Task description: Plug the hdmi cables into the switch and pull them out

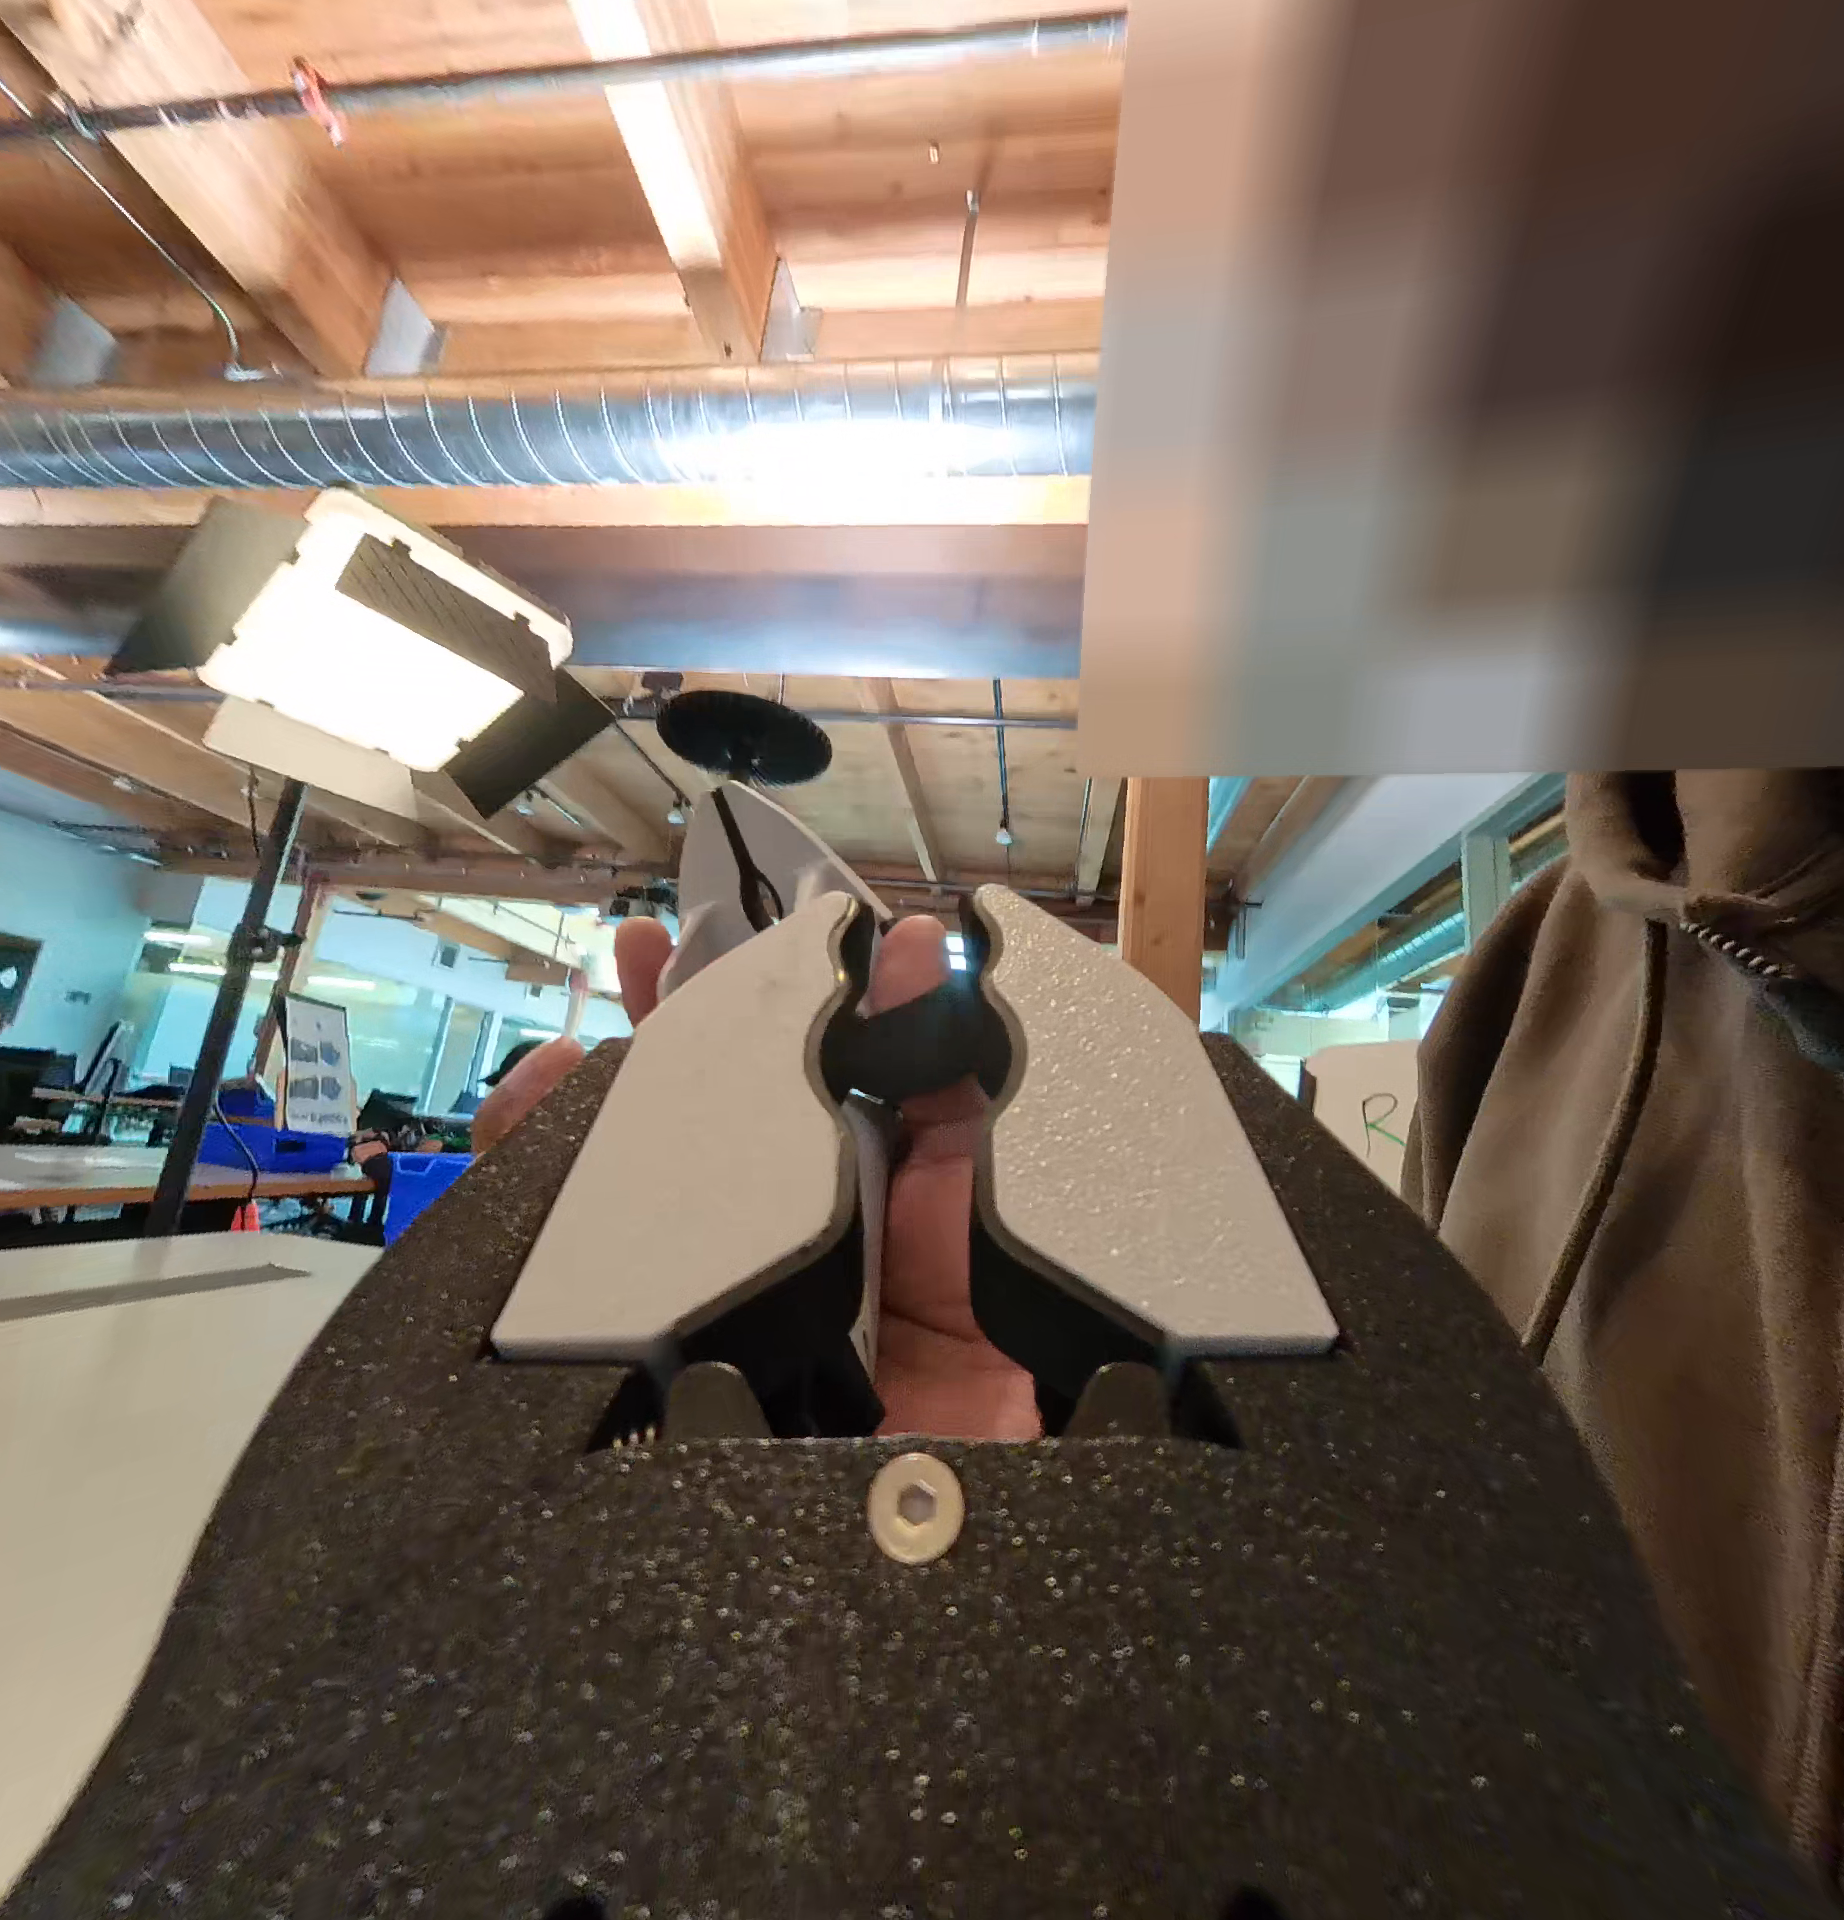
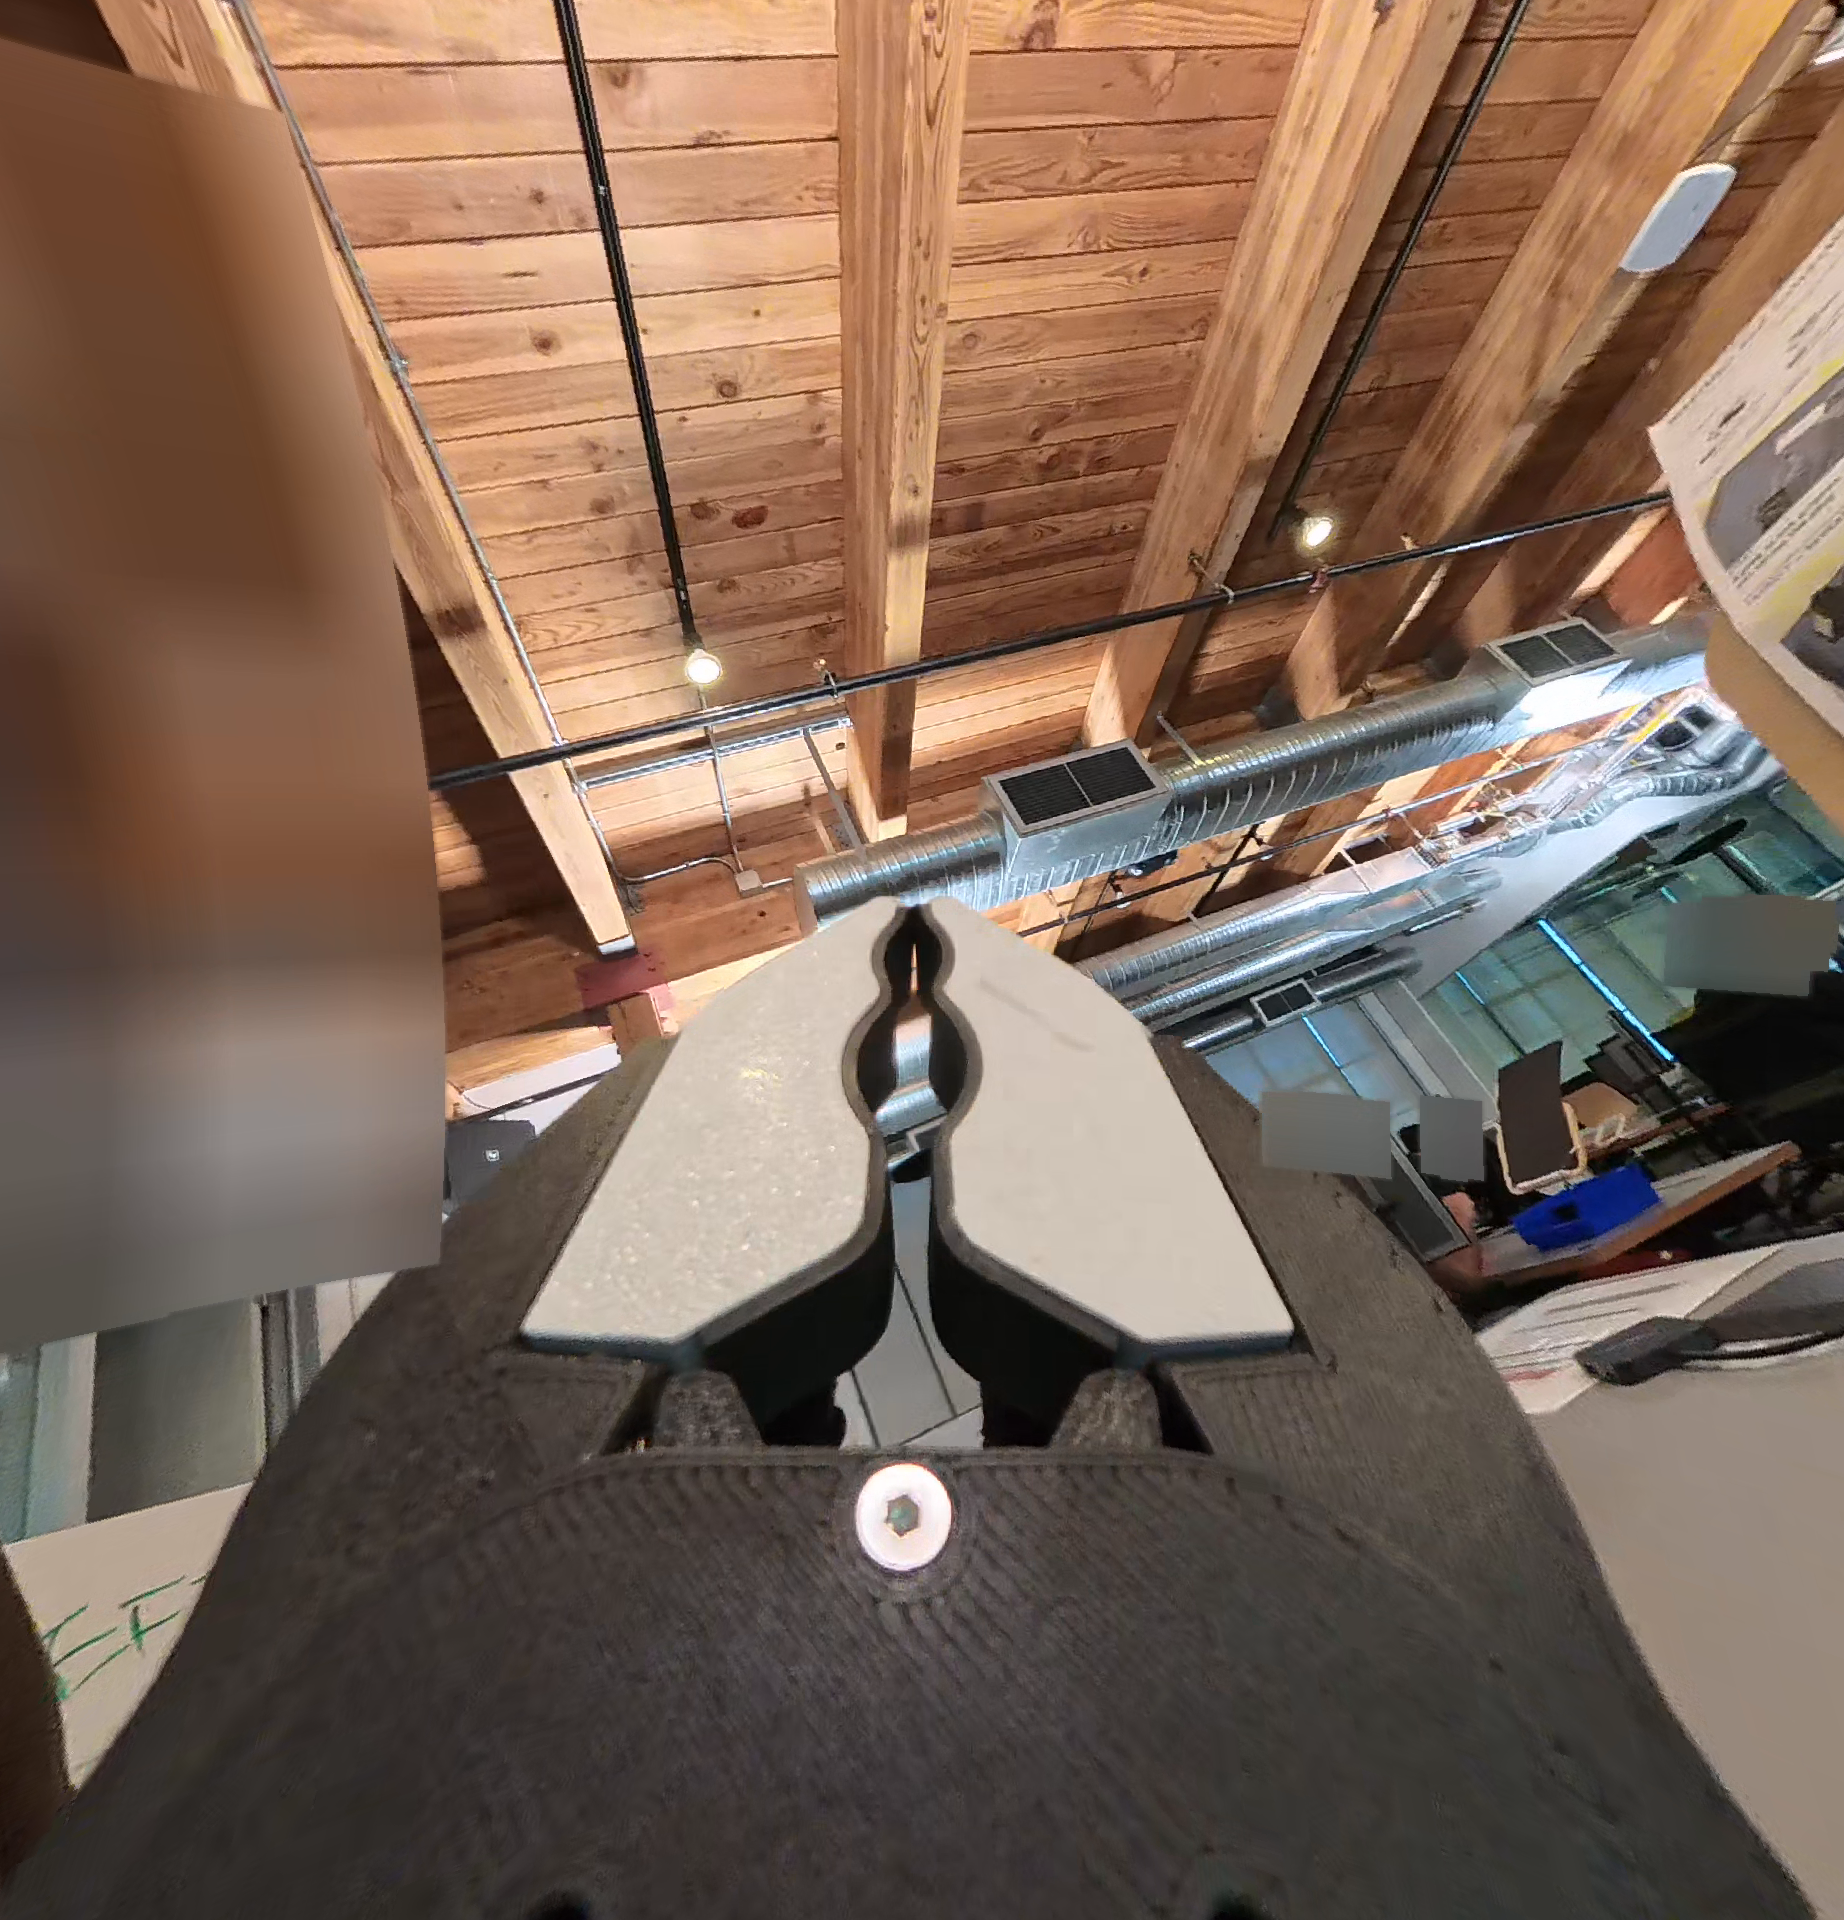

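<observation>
My left gripper [image 1: 913, 914] points up towards the ceiling. Its fingertips stand apart, with a person's fingertip [image 1: 913, 961] between them and a dark part seated in the hollow just below. The same hand holds a brush with a round black bristle head [image 1: 743, 736] and a white handle [image 1: 710, 862]. The handle runs down behind my left finger [image 1: 731, 1091] and into the gap between the fingers. My right gripper [image 2: 920, 912] also points at the ceiling. Its fingertips meet, and only the ceiling shows through the hollows.
A person in a brown jacket [image 1: 1624, 1143] stands close on the right. A lit lamp panel on a stand [image 1: 378, 634] is up on the left, and a white tabletop [image 1: 118, 1403] lies below it. Printed paper [image 2: 1791, 499] and a white surface [image 2: 1676, 1558] are to the right of my right gripper. The grippers' ends are close to 9 cm from one another.
</observation>
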Motion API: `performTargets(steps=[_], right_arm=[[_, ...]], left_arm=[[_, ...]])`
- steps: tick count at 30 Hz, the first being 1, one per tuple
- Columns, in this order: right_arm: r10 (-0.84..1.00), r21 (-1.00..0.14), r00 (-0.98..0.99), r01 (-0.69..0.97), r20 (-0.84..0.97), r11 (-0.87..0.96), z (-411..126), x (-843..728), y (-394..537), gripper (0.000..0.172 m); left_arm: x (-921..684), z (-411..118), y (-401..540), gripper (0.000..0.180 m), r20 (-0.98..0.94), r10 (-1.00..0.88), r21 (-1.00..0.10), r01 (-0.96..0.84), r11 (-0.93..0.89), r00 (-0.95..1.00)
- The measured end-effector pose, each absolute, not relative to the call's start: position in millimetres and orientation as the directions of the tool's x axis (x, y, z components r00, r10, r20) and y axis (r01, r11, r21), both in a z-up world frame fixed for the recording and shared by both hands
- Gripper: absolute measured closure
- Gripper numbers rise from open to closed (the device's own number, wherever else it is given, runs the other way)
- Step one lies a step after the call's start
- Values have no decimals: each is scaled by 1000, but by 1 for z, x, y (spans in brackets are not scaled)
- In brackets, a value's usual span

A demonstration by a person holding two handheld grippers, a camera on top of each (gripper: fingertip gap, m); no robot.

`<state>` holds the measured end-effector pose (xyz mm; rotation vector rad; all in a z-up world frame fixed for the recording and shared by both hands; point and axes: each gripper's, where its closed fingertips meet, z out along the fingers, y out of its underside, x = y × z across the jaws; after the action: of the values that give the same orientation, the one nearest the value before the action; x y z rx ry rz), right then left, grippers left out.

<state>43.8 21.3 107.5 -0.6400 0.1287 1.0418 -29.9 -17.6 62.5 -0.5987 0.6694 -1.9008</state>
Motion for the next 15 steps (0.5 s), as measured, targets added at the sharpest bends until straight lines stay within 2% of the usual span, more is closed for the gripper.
performTargets(steps=[8, 10, 13, 15], right_arm=[[809, -351, 370, -911, -456, 219, 107, 56, 23, 172], [804, -353, 349, -917, -481, 186, 101, 55, 27, 172], [763, -441, 413, -878, -498, 187, 89, 48, 34, 172], [693, -557, 547, -793, -470, 248, 81, 49, 40, 172]], left_arm=[[-25, 63, -19, 176, 192, -806, -649, 544, -532, -559], [-22, 62, -23, 178, 187, -790, -674, 509, -535, -583], [-4, 50, -29, 173, 207, -831, -776, 431, -461, -517], [8, 38, -18, 171, 200, -909, -855, 388, -344, -365]])
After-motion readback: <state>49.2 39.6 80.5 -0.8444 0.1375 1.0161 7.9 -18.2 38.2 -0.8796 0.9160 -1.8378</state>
